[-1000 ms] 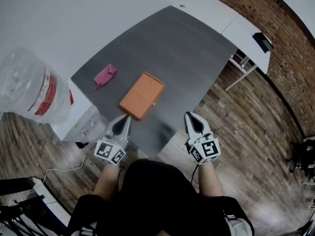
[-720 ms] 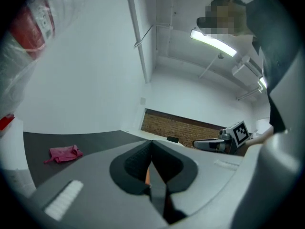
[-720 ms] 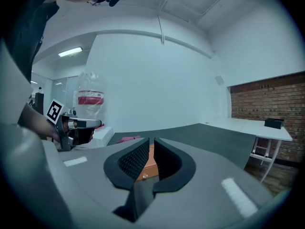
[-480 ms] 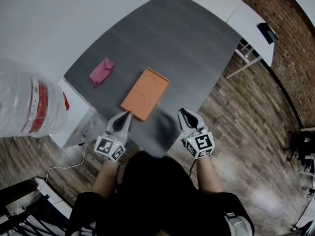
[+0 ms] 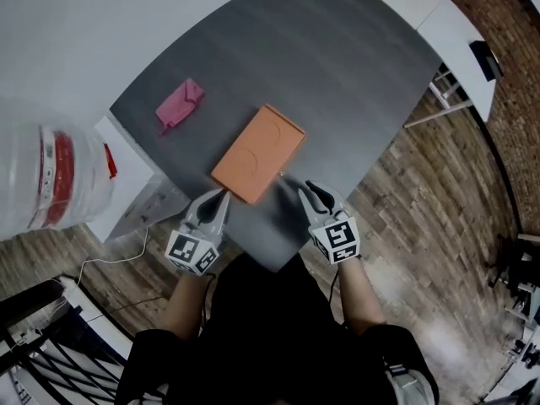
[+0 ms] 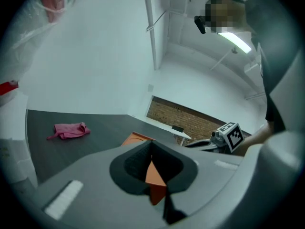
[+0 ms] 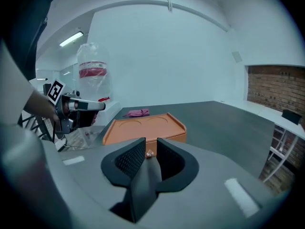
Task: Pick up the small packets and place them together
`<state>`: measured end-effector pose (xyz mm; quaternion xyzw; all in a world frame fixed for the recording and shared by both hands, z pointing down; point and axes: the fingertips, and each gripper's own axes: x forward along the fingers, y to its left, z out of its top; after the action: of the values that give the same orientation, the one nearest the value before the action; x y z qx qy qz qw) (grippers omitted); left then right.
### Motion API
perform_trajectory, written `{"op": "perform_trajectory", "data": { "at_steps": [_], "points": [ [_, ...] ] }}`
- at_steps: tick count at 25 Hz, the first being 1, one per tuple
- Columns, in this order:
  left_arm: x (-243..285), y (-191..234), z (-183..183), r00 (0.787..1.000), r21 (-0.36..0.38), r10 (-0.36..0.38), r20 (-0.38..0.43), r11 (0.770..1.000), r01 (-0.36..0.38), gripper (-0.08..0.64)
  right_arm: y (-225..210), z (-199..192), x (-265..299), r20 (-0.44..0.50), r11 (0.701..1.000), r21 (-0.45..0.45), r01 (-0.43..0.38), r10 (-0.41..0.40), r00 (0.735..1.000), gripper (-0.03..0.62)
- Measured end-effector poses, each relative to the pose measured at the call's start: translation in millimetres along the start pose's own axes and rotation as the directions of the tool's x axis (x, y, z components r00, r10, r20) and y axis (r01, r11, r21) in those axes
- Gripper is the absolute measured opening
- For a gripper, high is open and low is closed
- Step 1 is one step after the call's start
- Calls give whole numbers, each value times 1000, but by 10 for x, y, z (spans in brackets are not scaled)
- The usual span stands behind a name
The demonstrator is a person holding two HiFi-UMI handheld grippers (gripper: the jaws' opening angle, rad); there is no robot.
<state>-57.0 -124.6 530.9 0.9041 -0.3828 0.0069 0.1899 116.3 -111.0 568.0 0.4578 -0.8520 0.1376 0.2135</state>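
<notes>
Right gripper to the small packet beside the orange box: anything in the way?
Nothing visible. The small packet lies on the bare grey table just off the orange box, straight ahead of the right gripper. Its jaws have just been opening, with nothing between them.

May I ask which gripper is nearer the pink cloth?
Left. The left gripper sits below-right of the pink cloth; the right gripper, jaws just opening, empty, is farther right past the orange box.
</notes>
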Motion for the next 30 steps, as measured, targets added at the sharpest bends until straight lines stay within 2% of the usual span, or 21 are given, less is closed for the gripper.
{"op": "perform_trajectory", "data": {
  "at_steps": [6, 10, 18, 24, 27, 30],
  "points": [
    [120, 25, -118, 999, 18, 48, -24, 999, -48, 0, 15, -287, 361, -107, 993, -66, -101, 94, 990, 121],
    [105, 25, -194, 996, 1, 75, -41, 997, -75, 0, 72, -406, 504, -155, 985, -96, -146, 131, 979, 123],
    [59, -25, -181, 993, -28, 114, -34, 993, -115, 0, 130, -490, 766, -222, 961, -182, -209, 166, 961, 147],
    [45, 20, -213, 990, -35, 140, -31, 989, -141, 0, 211, -498, 853, -233, 941, -244, -234, 177, 956, 146],
    [98, 31, -242, 990, -4, 132, -49, 991, -132, 0, 241, -501, 879, -245, 927, -286, -241, 172, 954, 135],
    [183, 46, -325, 989, 55, 118, -94, 992, -113, 0, 205, -489, 892, -244, 931, -291, -222, 152, 958, 90]
  ]
}}
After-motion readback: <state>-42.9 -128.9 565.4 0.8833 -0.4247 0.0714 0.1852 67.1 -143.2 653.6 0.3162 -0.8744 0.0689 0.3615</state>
